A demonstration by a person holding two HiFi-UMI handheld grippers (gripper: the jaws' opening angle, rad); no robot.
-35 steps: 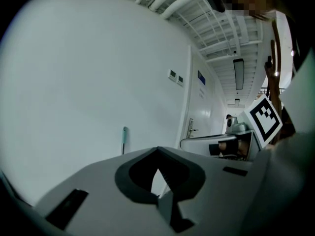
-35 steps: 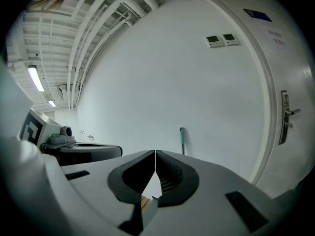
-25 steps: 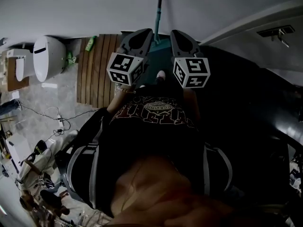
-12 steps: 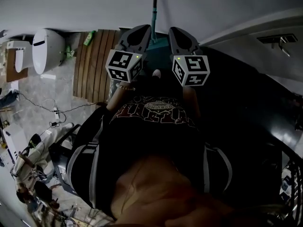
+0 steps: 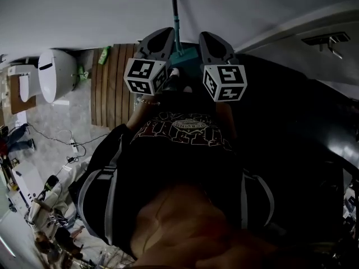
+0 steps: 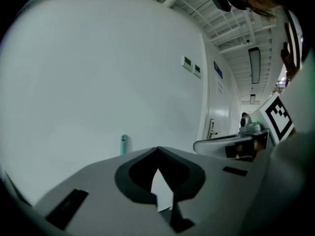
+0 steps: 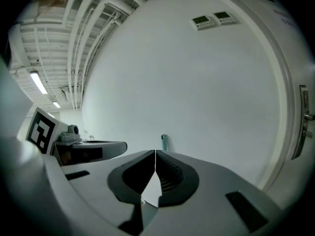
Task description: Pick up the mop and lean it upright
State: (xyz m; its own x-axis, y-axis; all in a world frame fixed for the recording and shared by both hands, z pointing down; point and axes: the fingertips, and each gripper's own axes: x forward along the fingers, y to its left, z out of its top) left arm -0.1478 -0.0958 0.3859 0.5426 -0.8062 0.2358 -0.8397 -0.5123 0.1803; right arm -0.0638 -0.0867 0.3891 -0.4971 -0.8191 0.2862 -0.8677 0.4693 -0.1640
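Observation:
The mop stands on end against the white wall; its teal handle (image 5: pixel 175 13) rises from a teal head (image 5: pixel 185 54) on the floor between my two grippers. The handle's top shows in the left gripper view (image 6: pixel 123 144) and in the right gripper view (image 7: pixel 164 142), beyond the jaws. My left gripper (image 5: pixel 161 36) and right gripper (image 5: pixel 210 38) are held side by side, pointing at the wall. Both are shut with nothing between the jaws and neither touches the mop. The left gripper's (image 6: pixel 157 149) and the right gripper's (image 7: pixel 155 151) jaws meet at the tips.
A wooden slat mat (image 5: pixel 115 86) lies at left, with a green bottle (image 5: pixel 105 54) at its far end and a white toilet (image 5: pixel 55 74) beyond. Cables (image 5: pixel 70 144) run over the tiled floor. A dark floor area (image 5: pixel 291 111) fills the right. A door handle (image 7: pixel 306 116) is at right.
In the head view the mop handle has shifted left and tilts more to the left. Both grippers stay shut, side by side, almost in the same place.

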